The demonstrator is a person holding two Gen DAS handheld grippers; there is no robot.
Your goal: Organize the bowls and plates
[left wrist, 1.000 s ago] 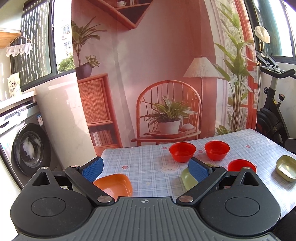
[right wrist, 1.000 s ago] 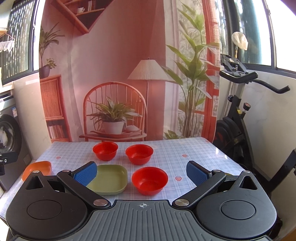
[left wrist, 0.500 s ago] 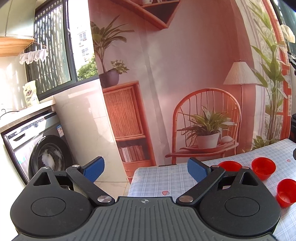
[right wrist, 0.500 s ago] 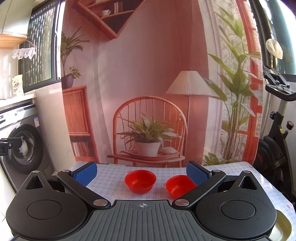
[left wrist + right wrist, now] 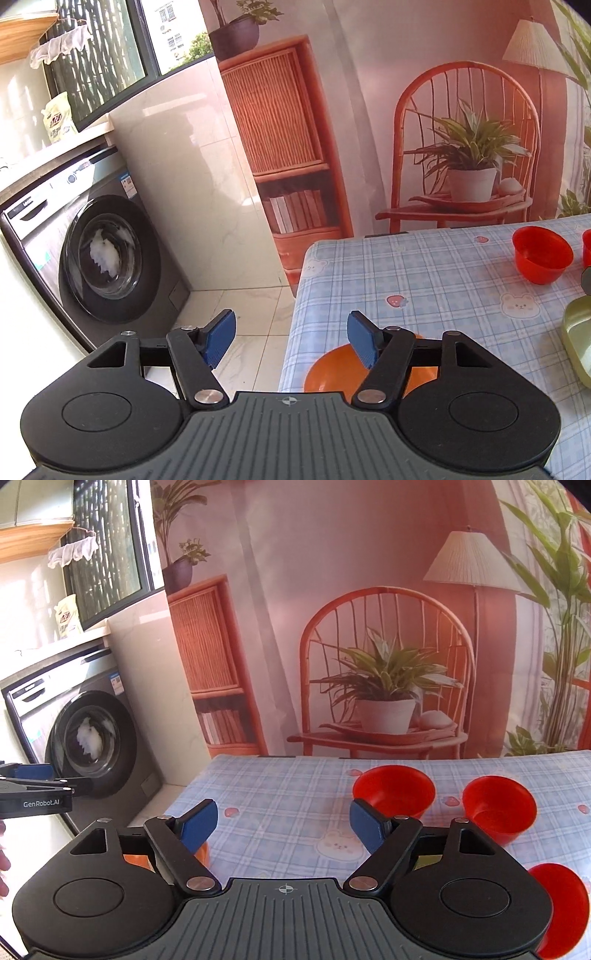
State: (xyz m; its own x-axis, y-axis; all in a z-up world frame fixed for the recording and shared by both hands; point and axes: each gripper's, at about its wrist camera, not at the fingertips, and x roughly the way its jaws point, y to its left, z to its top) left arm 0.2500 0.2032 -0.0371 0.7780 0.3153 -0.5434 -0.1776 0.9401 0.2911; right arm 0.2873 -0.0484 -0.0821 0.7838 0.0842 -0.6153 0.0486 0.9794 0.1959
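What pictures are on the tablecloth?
The tablecloth is blue-and-white checked, with little bears and strawberries. The left wrist view shows it best.

Black grippers [image 5: 291, 338], blue pads [image 5: 364, 825], silver screws

your left gripper's linkage hides much of the orange plate [image 5: 328, 373]; the green plate [image 5: 578, 332] is cut off at the frame's right edge.

left gripper [image 5: 291, 338] wide open, empty; right gripper [image 5: 282, 821] same (left one also at frame's left edge [image 5: 35, 788])
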